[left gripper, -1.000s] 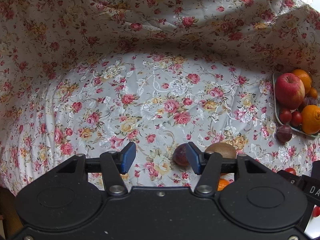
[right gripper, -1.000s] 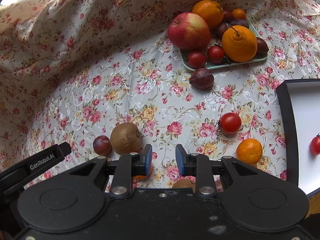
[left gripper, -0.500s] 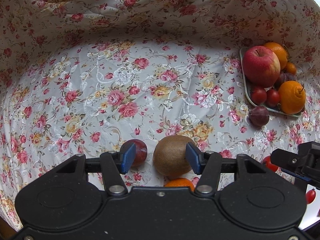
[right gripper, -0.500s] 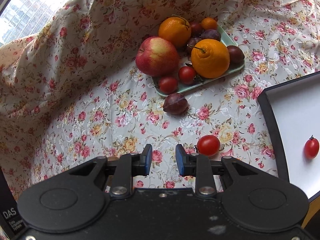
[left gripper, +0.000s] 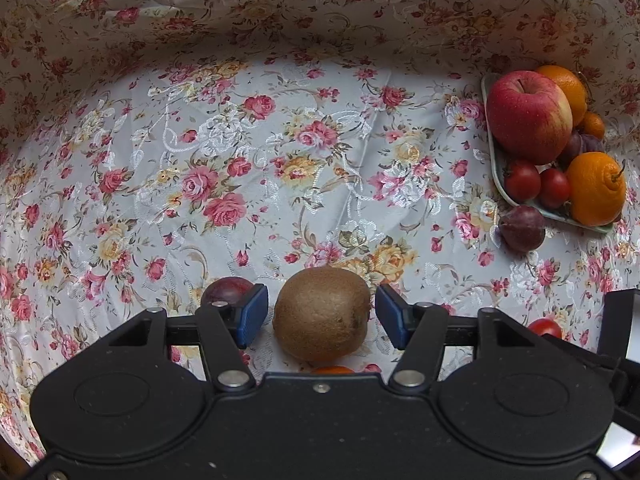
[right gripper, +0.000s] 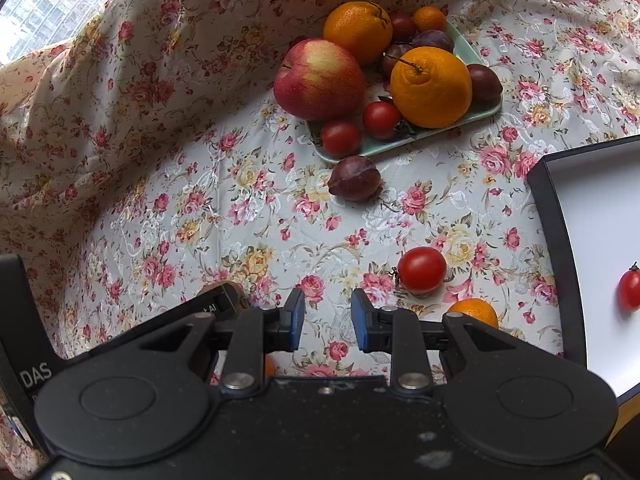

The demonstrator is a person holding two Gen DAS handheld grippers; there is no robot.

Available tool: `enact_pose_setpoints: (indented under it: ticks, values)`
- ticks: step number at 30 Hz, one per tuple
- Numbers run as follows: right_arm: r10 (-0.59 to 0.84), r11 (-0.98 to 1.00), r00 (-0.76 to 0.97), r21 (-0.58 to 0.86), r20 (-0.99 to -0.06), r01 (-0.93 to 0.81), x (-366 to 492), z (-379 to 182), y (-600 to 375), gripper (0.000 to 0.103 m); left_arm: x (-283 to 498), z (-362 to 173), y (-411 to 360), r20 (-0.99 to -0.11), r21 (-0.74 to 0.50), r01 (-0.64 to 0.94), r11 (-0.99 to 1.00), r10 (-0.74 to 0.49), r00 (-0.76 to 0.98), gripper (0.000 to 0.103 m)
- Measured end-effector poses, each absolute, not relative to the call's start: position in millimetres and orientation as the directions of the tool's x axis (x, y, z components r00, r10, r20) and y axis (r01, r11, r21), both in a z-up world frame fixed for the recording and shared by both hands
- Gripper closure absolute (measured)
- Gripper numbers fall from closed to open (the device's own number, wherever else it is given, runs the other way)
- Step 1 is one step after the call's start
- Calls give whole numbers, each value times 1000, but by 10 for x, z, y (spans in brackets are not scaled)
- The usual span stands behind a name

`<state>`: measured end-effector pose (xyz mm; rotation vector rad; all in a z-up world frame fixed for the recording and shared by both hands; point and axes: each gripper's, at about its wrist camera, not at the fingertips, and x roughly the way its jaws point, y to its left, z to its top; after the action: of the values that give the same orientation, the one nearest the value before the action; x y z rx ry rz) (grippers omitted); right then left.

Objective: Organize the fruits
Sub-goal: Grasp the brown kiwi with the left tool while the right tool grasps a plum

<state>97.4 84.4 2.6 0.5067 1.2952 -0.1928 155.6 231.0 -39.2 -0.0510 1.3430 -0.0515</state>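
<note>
A brown kiwi (left gripper: 322, 314) lies on the floral cloth between the blue pads of my left gripper (left gripper: 318, 316). The jaws are opening, with a gap on each side of the kiwi. A dark plum (left gripper: 226, 289) sits just behind the left finger. A small orange (left gripper: 332, 369) peeks out under the kiwi. My right gripper (right gripper: 327, 320) hangs open over bare cloth with nothing between its pads. A cherry tomato (right gripper: 421, 270) and a small orange (right gripper: 474, 312) lie to its right.
A pale green tray (right gripper: 466, 50) at the back holds an apple (right gripper: 320, 78), oranges, tomatoes and plums; a loose plum (right gripper: 354, 178) lies before it. A black-rimmed white box (right gripper: 556, 240) with one tomato (right gripper: 630, 290) stands on the right. Draped cloth rises behind.
The left gripper moved right and down from beside the plum until the kiwi stood between its pads, then its jaws widened. The right gripper shifted, so the kiwi and plum left its view.
</note>
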Motion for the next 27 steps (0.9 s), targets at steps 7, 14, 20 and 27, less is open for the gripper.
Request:
enact_pose_setpoints:
  ticks: [7,14,20,27]
  values:
    - [127,871,279,241,-952,428,968,4,726,74,1586,-481,2261,-981,-38,-10,999,-35,193,40]
    - [121,885,282,232,-952,404,967,-8,767,74,1602,-553,2249,-985,-34,-51,998,-24,169,45]
    - [132,892,295,243,-946,382,962,14,819,74,1575,-361,2349,-976,-77,-86,993,-58,211,45]
    - [136,891,280,241,-950,384,993,-38,923,74,1564,99,2583,-935,-66,-113,991,-22,354,45]
